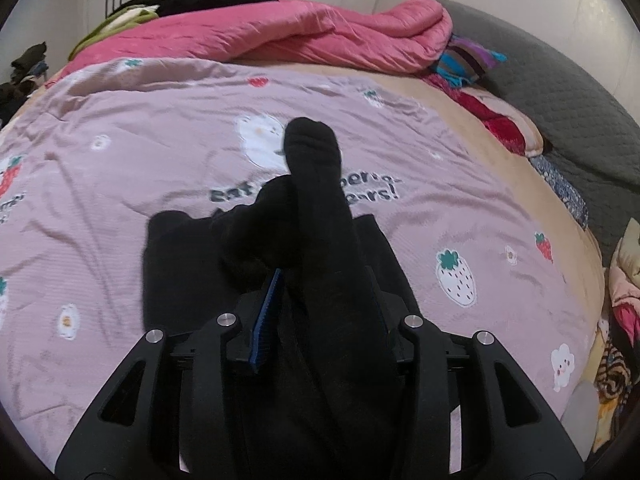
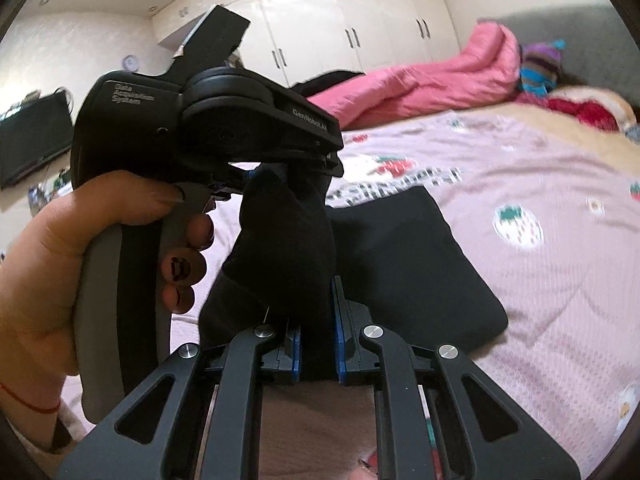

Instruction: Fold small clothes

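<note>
A black sock (image 1: 316, 184) hangs over my left gripper (image 1: 320, 280), its toe pointing away over the bed. The left jaws stand apart with the sock draped between the blue pads (image 1: 266, 320); whether they pinch it is unclear. In the right wrist view my right gripper (image 2: 316, 320) is shut on the same black sock (image 2: 288, 240), which runs up to the left gripper (image 2: 256, 120), held in a person's hand. A folded black garment (image 2: 412, 264) lies flat on the pink strawberry-print sheet (image 2: 540, 184), and also shows under the sock in the left wrist view (image 1: 180, 264).
A pink quilt (image 1: 312, 36) is bunched along the far side of the bed. Striped and red clothes (image 1: 472, 60) lie at the right by a grey headboard (image 1: 560, 92). White wardrobes (image 2: 352, 16) and a TV (image 2: 32, 136) stand behind.
</note>
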Tool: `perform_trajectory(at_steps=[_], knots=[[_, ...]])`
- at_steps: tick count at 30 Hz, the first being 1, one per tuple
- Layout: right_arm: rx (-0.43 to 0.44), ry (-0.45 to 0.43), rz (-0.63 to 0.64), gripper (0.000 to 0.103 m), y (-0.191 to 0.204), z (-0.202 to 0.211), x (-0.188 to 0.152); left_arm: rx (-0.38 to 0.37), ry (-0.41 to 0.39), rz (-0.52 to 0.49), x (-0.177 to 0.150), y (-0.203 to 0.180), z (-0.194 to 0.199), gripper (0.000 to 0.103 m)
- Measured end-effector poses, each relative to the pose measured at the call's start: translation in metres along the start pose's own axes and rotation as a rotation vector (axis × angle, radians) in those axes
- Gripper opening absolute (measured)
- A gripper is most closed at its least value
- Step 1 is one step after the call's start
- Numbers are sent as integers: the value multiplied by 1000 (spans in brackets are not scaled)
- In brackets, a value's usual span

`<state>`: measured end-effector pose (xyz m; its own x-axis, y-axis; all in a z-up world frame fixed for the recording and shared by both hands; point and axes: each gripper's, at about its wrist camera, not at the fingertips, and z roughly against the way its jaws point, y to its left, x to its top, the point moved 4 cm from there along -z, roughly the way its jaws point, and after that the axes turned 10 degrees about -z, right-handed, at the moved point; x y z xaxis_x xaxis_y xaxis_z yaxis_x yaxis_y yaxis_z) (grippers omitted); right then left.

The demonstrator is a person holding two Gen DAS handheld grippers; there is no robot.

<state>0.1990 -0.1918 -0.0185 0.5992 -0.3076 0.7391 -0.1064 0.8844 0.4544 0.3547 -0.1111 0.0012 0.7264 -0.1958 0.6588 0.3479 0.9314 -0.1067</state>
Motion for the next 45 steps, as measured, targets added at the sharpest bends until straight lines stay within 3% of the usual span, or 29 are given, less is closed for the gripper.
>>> perform_trajectory(at_steps=[2,5,7,11,13,15,19,22,27,28,31,32,36,39,43,45], knots=[[4,23,-44,11,-11,-3,1,-9,19,0,-1,-6,-10,33],[8,63,-124,11,-28,-7,-3,-57,26,17,-1,-13,-21,45],[44,102,-226,11,-43,-11,-7,-110,8,46,1,-17,-23,57],[130,177,-419,19,-67,-17,-18,-179,-68,95,2,-10,-5,62],[160,194,-448,22,-69,-16,-19,-158,-108,105,1,1,9,64],[201,203,-465,32,-67,-12,-19,-77,-116,103,-5,18,19,64],[277,220,-469,69,-58,-8,-12,22,-90,117,-28,48,25,64],[206,241,-405,75,-59,-21,7,51,-63,123,-48,63,23,64],[161,287,-360,75,-62,-50,29,41,-27,117,-69,67,16,64],[140,289,-316,67,-59,-54,32,43,-25,113,-72,66,16,64],[144,305,-224,19,-60,-64,40,30,-18,109,-75,59,15,64],[151,301,-210,15,-59,-60,43,24,-18,106,-74,56,15,64],[113,221,-68,12,-58,-47,67,17,-29,73,-71,41,19,70],[40,245,2,12,-65,-61,60,18,-27,42,-71,29,18,74],[29,237,-28,15,-77,-62,49,45,-19,14,-73,24,15,74],[-4,212,-33,24,-80,-56,50,47,-16,13,-73,23,15,75]])
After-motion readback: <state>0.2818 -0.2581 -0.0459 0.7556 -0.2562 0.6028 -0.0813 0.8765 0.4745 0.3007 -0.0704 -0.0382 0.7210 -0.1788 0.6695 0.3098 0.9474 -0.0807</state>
